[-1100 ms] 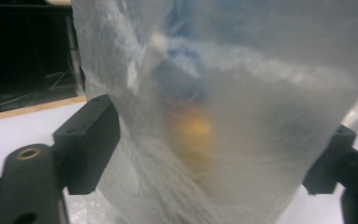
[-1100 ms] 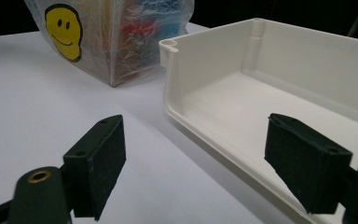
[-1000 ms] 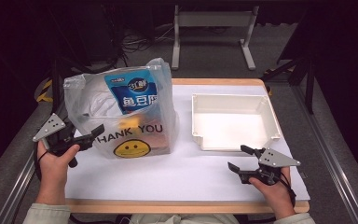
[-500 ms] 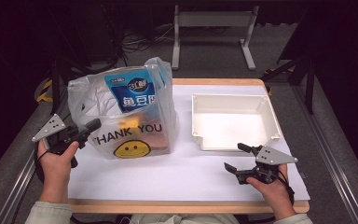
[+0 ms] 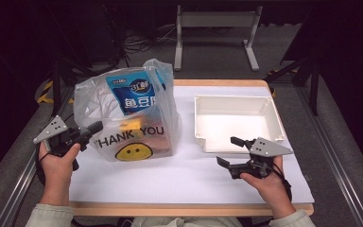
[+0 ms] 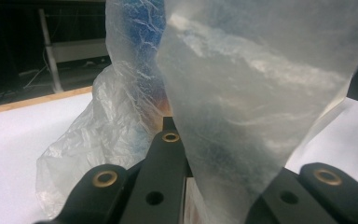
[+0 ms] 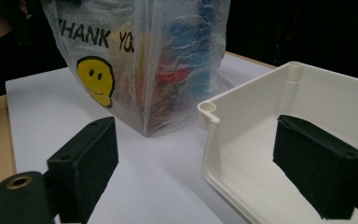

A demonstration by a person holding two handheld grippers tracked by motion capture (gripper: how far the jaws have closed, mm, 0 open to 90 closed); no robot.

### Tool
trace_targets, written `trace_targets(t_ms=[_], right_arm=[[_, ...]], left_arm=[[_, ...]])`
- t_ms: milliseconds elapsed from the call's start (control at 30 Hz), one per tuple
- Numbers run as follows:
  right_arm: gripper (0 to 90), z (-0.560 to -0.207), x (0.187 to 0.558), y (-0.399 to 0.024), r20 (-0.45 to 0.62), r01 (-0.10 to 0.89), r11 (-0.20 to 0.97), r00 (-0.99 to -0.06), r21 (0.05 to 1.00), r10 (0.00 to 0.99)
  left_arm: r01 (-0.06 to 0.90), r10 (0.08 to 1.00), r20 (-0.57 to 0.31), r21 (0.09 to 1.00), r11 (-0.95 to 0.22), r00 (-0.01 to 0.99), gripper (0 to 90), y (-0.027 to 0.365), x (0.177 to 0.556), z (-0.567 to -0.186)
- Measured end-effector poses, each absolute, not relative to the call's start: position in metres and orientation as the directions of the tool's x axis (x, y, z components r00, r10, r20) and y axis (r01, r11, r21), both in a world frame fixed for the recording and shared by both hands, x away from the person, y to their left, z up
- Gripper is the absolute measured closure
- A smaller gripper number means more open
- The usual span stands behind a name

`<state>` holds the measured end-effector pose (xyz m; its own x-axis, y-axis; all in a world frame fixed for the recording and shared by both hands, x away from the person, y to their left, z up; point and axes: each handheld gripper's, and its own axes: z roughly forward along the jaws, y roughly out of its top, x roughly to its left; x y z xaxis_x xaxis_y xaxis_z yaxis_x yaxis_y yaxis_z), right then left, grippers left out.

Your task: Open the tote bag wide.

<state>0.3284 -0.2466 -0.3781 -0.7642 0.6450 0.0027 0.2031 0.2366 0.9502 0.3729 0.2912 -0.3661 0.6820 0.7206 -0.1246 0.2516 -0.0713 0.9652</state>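
Note:
A clear plastic bag [image 5: 127, 118] printed with THANK YOU and a yellow smiley stands on the left of the white mat. It holds a blue snack packet [image 5: 139, 94] and orange items. My left gripper [image 5: 94, 126] is at the bag's left side, shut on its thin film [image 6: 242, 93], which runs down between the jaws of the left gripper [image 6: 182, 140]. My right gripper [image 5: 228, 151] hovers open at the front left corner of the white tray [image 5: 236, 98]. Its jaws have just opened a little wider, with nothing gripped. The right gripper view shows the bag [image 7: 135, 60] and the tray's corner [image 7: 208, 109] ahead.
The white mat [image 5: 179, 179] covers a wooden table whose front edge [image 5: 189, 209] runs near the person's forearms. The tray holds nothing. Dark floor, cables and a metal stand [image 5: 215, 28] lie beyond the table.
My left gripper's jaws closed on the bag's left side. My right gripper rose and moved a little left and forward toward the tray's front corner.

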Motion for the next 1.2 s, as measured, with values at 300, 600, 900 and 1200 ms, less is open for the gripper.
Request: trace_targets(t_ms=[300,600,900,1200], right_arm=[[18.1,-0.354,0.349,-0.212,-0.024,0.194,0.283,-0.785,0.939,0.618],[29.7,-0.340,0.369,-0.178,-0.024,0.200,0.306,-0.802,0.931,0.597],[31.9,-0.331,0.386,-0.151,-0.020,0.203,0.316,-0.814,0.927,0.581],[25.5,-0.324,0.398,-0.125,-0.010,0.221,0.313,-0.802,0.923,0.597]], left_arm=[[0.256,0.715,-0.129,0.964,-0.072,0.687,89.8,0.291,0.373,-0.366],[0.268,0.711,-0.142,0.961,-0.068,0.689,89.7,0.293,0.374,-0.367],[0.272,0.712,-0.148,0.960,-0.063,0.686,89.3,0.294,0.373,-0.367],[0.272,0.710,-0.148,0.960,-0.063,0.688,89.4,0.294,0.373,-0.367]])
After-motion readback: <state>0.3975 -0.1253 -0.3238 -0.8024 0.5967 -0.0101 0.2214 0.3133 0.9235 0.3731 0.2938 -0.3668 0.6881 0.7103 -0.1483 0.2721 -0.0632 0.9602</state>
